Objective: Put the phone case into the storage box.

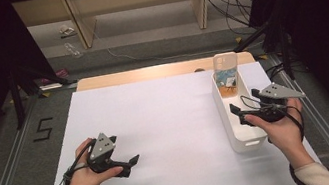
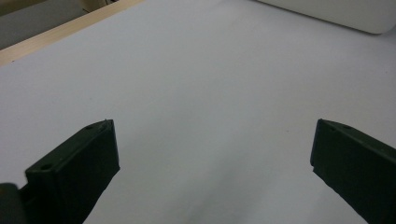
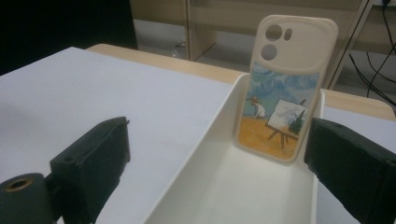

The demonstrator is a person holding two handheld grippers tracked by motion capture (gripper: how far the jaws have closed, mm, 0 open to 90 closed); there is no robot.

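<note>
Up high, a white bin [image 1: 237, 116] sits on the table [image 1: 157, 124]. A phone case [image 1: 226, 69] stands at the bin's far end. The left gripper [image 1: 131, 161] is well apart from the bin; the right gripper [image 1: 245, 104] is over it.

Next, the left gripper [image 2: 212, 149] has fingers [image 2: 88, 158] open over white table.

Last, the right gripper [image 3: 217, 158] has fingers [image 3: 100, 154] open, one on each side of the bin [image 3: 205, 154], nothing held. The case [image 3: 282, 88] leans on its far wall.

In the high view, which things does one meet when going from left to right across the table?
Left gripper held in the left hand → bare white table surface → white bin with the phone case leaning at its far end → right gripper held in the right hand.
</note>
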